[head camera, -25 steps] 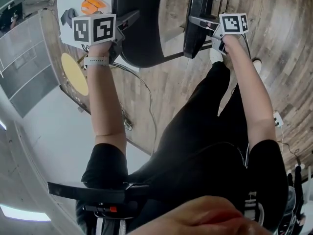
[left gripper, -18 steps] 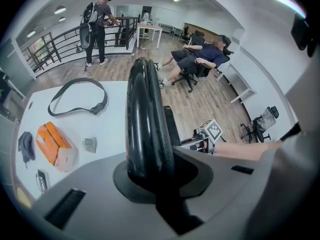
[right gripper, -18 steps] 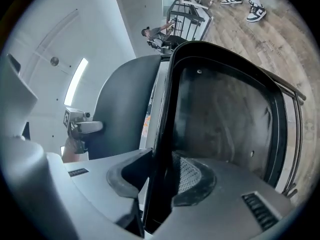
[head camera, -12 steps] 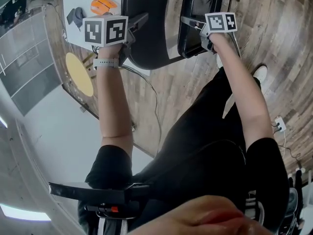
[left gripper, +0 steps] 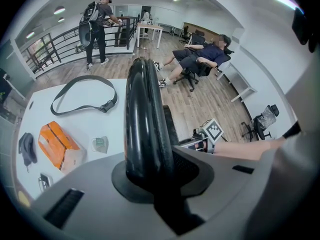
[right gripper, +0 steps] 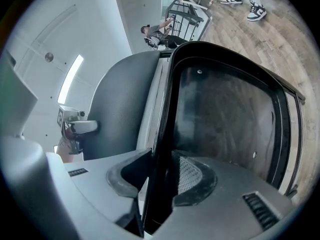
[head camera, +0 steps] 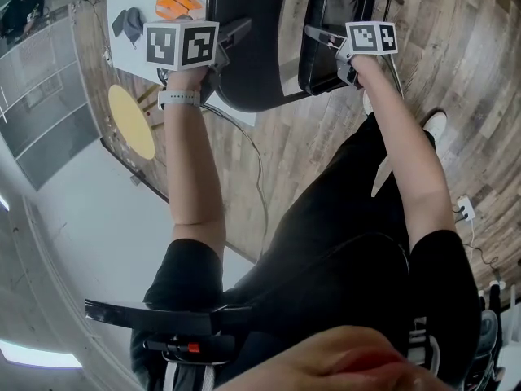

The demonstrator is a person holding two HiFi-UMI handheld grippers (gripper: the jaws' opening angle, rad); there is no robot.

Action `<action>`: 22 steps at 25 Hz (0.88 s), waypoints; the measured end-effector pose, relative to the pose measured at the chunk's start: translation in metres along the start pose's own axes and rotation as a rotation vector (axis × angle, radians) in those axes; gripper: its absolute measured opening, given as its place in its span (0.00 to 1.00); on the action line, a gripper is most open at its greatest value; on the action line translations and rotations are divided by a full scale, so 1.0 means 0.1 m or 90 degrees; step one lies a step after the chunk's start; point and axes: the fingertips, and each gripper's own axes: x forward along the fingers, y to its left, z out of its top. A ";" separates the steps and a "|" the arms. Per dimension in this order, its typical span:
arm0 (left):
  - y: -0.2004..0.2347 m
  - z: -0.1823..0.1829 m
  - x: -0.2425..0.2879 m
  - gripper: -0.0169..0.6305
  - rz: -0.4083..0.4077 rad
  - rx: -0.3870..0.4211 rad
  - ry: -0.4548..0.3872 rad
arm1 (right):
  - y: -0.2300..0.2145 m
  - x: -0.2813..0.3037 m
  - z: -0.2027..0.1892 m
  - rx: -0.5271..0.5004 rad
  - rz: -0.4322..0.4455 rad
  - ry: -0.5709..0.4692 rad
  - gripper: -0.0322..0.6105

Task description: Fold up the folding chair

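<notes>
The black folding chair stands ahead of me, its rounded backrest [head camera: 244,63] on the left and its seat [head camera: 326,47] tipped up on the right. A narrow gap separates them. My left gripper [head camera: 236,32] points down over the backrest's top edge [left gripper: 145,124]. Its jaws [left gripper: 150,179] are opening, though the pads still sit on both sides of that edge. My right gripper [head camera: 315,35] is shut on the seat's rim, which runs between its pads [right gripper: 160,181]. The seat's underside [right gripper: 225,114] fills the right gripper view, with the backrest [right gripper: 120,114] behind it.
A white table [head camera: 134,47] stands left of the chair with an orange pouch [left gripper: 60,144], a black strap [left gripper: 82,91] and small items. A yellow disc [head camera: 130,122] and a cable [head camera: 244,149] lie on the wooden floor. One person stands [left gripper: 97,26] and another sits [left gripper: 200,59] farther off.
The two grippers have drawn nearer each other. The seat has swung up toward the backrest, so the gap between them is narrower.
</notes>
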 end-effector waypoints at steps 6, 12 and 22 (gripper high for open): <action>0.11 0.24 -0.30 0.30 0.042 0.023 -0.119 | 0.03 -0.18 0.04 -0.077 -0.035 -0.004 0.46; 0.19 0.46 -1.25 0.33 0.127 0.007 -0.348 | 0.38 -0.84 0.46 -0.214 -0.115 -0.118 0.46; -1.51 -0.08 -2.06 0.32 0.030 -0.011 -0.659 | 2.59 -2.05 0.28 -0.650 -0.054 -0.101 0.45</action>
